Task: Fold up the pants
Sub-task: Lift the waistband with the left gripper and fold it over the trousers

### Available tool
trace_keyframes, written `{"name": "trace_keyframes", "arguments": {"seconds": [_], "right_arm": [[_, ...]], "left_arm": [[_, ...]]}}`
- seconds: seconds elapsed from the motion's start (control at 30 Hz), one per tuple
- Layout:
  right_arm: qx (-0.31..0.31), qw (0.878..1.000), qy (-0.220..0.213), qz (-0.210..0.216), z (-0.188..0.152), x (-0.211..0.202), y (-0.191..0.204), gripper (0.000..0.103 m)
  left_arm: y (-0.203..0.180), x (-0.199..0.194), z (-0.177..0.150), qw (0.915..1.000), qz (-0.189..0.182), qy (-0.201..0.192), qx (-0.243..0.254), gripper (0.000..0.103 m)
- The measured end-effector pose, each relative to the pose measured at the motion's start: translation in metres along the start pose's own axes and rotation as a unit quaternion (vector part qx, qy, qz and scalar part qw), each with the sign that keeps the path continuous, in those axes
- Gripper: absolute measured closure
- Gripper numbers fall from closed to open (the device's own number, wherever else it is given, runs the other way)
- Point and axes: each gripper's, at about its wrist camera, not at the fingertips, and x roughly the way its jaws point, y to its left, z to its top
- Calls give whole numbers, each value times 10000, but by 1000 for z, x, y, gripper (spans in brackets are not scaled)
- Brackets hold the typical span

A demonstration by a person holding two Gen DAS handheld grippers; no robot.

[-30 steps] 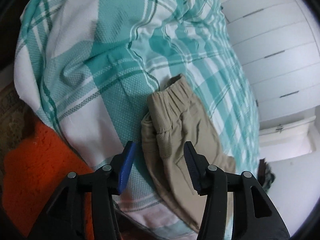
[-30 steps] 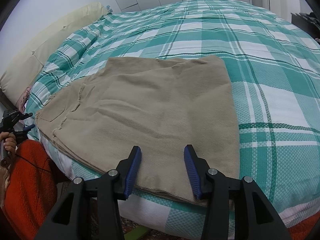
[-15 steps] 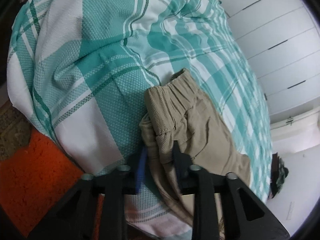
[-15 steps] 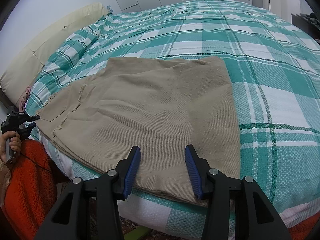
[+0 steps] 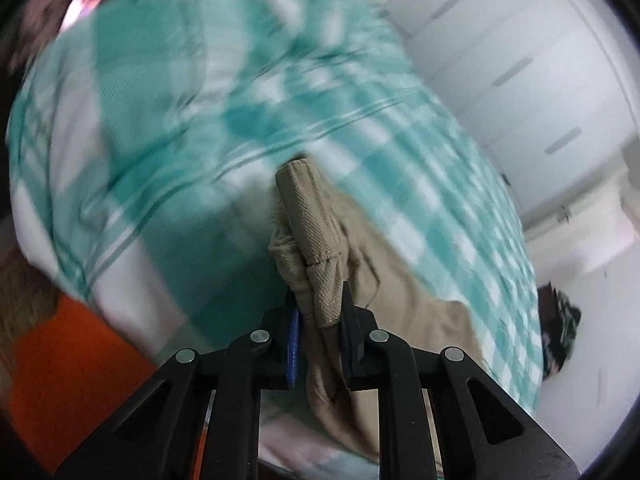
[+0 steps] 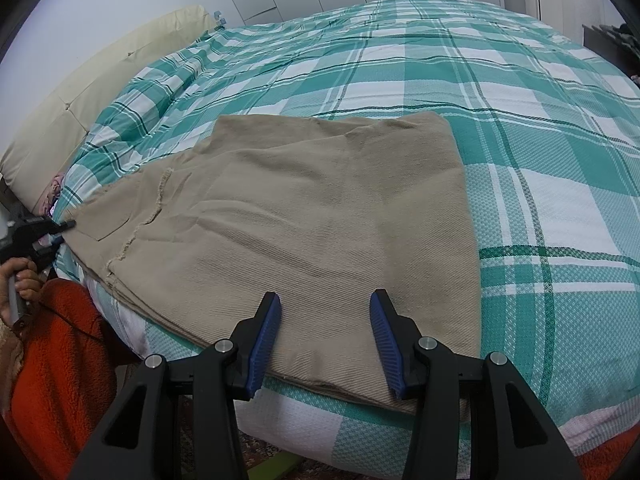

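Since a second ago our left gripper (image 5: 320,320) has closed its jaws on the waistband end of the khaki pants (image 6: 304,216) and lifted that bunched fabric off the teal plaid bedspread (image 6: 520,128), the left wrist view now blurred. Seen from the right wrist, it sits at the bed's left edge, held in a bare hand (image 6: 18,284) above an orange fleece (image 6: 60,360). Our right gripper (image 6: 324,340) hovers over the leg end near the bed's front edge, jaws wide apart, gripping nothing; the pants lie mostly flat.
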Motion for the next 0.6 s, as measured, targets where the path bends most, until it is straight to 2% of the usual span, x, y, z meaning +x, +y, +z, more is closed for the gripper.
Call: {"name": "trace_keyframes", "arguments": {"seconds": [0.07, 0.13, 0.3, 0.43, 0.6], "right_arm": [[0, 10000, 10, 10, 0, 0, 0, 55], [7, 10000, 29, 30, 1, 0, 0, 55], [76, 10000, 6, 48, 4, -10, 1, 55], [422, 9978, -317, 402, 3, -33, -8, 55], [990, 9906, -883, 345, 3, -61, -38, 55]], "left_arm": [[-32, -14, 0, 9989, -142, -138, 426, 89], [-76, -28, -6, 9940, -322, -236, 1019, 89], [-178, -37, -50, 9685, -863, -111, 2334, 89], [-243, -7, -104, 9428, -1209, 398, 3080, 90], [-298, 57, -186, 9113, -1295, 1195, 3722, 88]]}}
